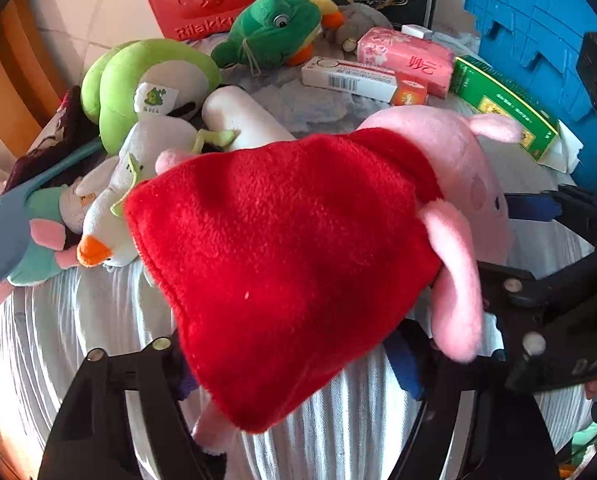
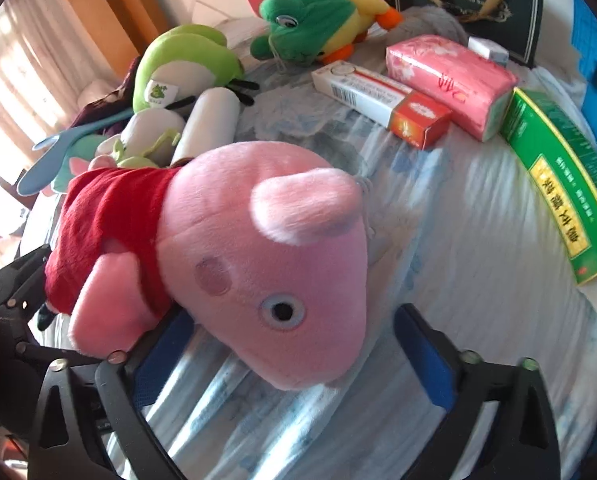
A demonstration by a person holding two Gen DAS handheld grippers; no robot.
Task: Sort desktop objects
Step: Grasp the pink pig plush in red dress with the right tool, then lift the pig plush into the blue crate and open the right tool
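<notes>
A pink pig plush in a red dress (image 1: 282, 248) lies on the striped cloth. My left gripper (image 1: 294, 360) straddles the dress, and its blue pads (image 1: 404, 368) touch the fabric on both sides. The pig's head (image 2: 274, 264) lies between the fingers of my right gripper (image 2: 294, 328). Its left pad (image 2: 162, 356) touches the head and arm, while the right pad (image 2: 422, 352) stands clear with cloth showing in the gap. The pig's feet are hidden under the dress.
More plush toys are heaped at the left: a green frog (image 1: 270, 28), a green-and-white one (image 1: 146, 84) and a white duck (image 1: 106, 216). Boxes lie at the back right: a pink tissue pack (image 2: 450, 76), a white-and-red carton (image 2: 378, 100) and a green carton (image 2: 562, 184).
</notes>
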